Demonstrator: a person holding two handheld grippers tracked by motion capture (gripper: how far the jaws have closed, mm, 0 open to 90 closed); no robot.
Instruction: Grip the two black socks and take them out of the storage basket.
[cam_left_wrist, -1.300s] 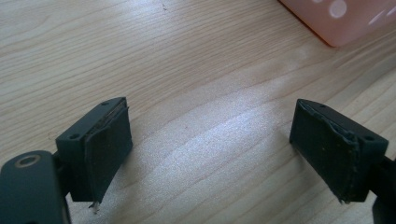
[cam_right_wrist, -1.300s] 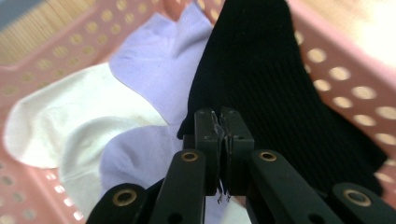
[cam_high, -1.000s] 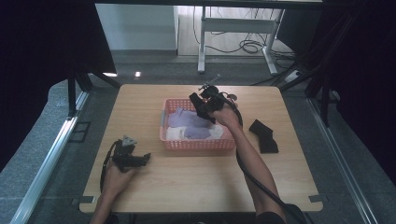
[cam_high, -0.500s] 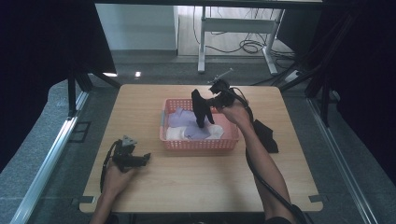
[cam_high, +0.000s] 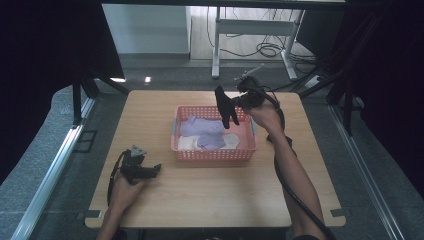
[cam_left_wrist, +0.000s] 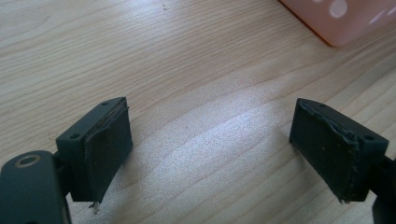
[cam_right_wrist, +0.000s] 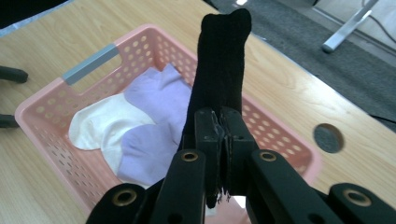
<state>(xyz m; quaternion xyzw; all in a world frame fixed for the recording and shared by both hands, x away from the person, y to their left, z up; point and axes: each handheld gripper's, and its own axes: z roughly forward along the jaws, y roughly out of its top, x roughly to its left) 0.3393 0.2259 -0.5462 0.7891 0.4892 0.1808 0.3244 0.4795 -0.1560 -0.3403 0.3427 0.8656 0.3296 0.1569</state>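
Black sock (cam_right_wrist: 222, 60) pinched between the pressed-together jaws of the right tool (cam_right_wrist: 223, 135), held in the air above the far right part of the pink basket (cam_right_wrist: 42, 105). In the high view, same sock (cam_high: 226, 106) hanging limp from the right tool (cam_high: 239, 98), over the basket's far rim (cam_high: 212, 108), clear of the contents.

Inside the basket, seen close from the right gripper view: lilac sock (cam_right_wrist: 161, 95), white sock (cam_right_wrist: 105, 126) and a second lilac sock (cam_right_wrist: 147, 151), overlapping one another; grey handle strip (cam_right_wrist: 88, 60) on the basket's end wall; perforated sides. From the high view, only pale lilac and white patches (cam_high: 202, 132), no detail of the holes.

Round dark grommet (cam_right_wrist: 328, 137) in the worktop (cam_right_wrist: 299, 100) just beyond the basket, plain in the right gripper view, too small to make out from above.

Left tool (cam_high: 145, 170) resting on the worktop (cam_high: 210, 195) near its left front, well apart from the basket, hand (cam_high: 125, 187) behind it. Left gripper view: jaws spread wide, nothing between them, worn dark pads (cam_left_wrist: 109, 144), bare wood grain beneath, one corner of the basket (cam_left_wrist: 343, 18) at top right.

No legible brand, label or writing anywhere.
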